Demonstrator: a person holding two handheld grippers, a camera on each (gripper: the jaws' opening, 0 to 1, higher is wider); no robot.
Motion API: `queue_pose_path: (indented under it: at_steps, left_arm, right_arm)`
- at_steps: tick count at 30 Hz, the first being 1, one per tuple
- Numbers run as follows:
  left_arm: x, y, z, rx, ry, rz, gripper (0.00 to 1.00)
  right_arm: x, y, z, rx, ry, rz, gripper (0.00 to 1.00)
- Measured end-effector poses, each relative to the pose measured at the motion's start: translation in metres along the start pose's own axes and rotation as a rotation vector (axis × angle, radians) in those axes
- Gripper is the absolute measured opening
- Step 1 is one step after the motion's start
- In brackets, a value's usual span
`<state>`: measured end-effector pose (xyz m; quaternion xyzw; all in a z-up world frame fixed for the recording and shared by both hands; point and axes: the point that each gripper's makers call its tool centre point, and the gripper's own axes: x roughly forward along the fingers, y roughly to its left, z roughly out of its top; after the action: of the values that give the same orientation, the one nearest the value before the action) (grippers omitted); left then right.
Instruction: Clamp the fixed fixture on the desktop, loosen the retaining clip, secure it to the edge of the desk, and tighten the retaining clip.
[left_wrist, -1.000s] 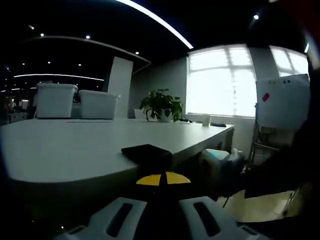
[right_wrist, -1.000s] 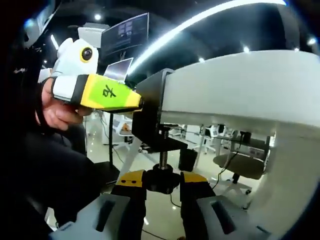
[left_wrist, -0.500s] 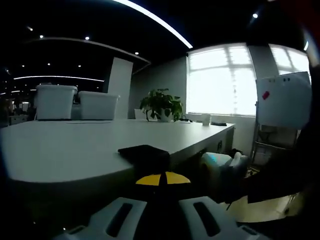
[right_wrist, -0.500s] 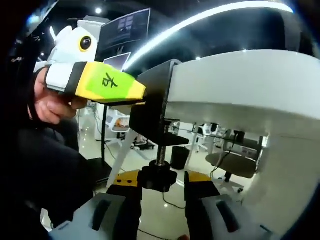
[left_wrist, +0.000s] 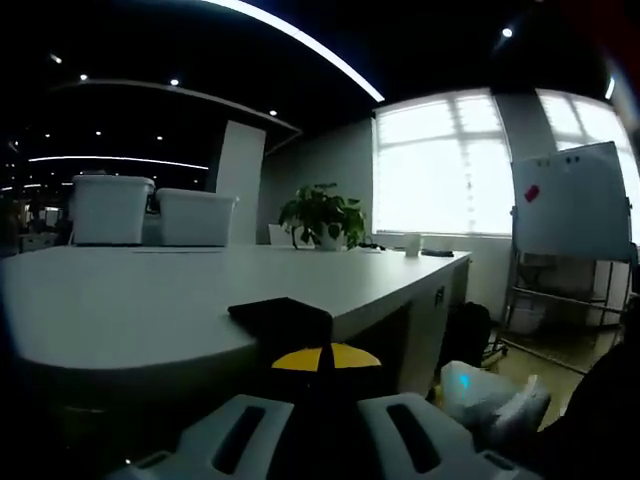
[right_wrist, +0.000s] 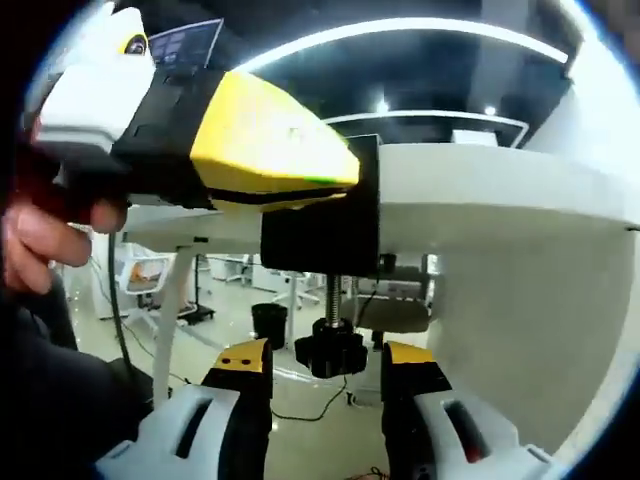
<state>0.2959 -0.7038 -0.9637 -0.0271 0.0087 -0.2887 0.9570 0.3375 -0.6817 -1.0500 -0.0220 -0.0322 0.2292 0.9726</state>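
Dim room, window (left_wrist: 440, 160) glare; fisheye edges warped, tool blurry.

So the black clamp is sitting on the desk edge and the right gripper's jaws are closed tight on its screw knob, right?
Not quite. In the right gripper view the right gripper is open, its jaws standing apart either side of the screw knob without gripping it. The black clamp is indeed on the desk edge.

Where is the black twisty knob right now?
In the right gripper view, the black knob hangs under the desk edge, at the bottom of the clamp's screw, between the right hand-held gripper jaws.
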Motion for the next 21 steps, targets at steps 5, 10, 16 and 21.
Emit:
queue_pose_path:
  at_steps: [5,10,16,21]
  left_arm:
    - [-0.001,0.000,0.001,-0.011,-0.004,-0.013,0.01]
    - [-0.003,0.001,0.002,-0.018,-0.009,-0.018,0.01]
    - [-0.003,0.000,0.002,-0.020,-0.009,-0.014,0.01]
    - [-0.003,-0.001,0.002,-0.019,-0.009,-0.012,0.01]
  right_arm:
    - [-0.001,-0.006,-0.008,0.043,0.010,-0.120,0.42]
    - [0.001,-0.009,0.000,0.030,-0.005,-0.159,0.42]
    - [0.005,-0.021,0.008,0.014,-0.027,-0.243,0.41]
    - [0.006,-0.022,0.007,-0.004,-0.022,-0.267,0.40]
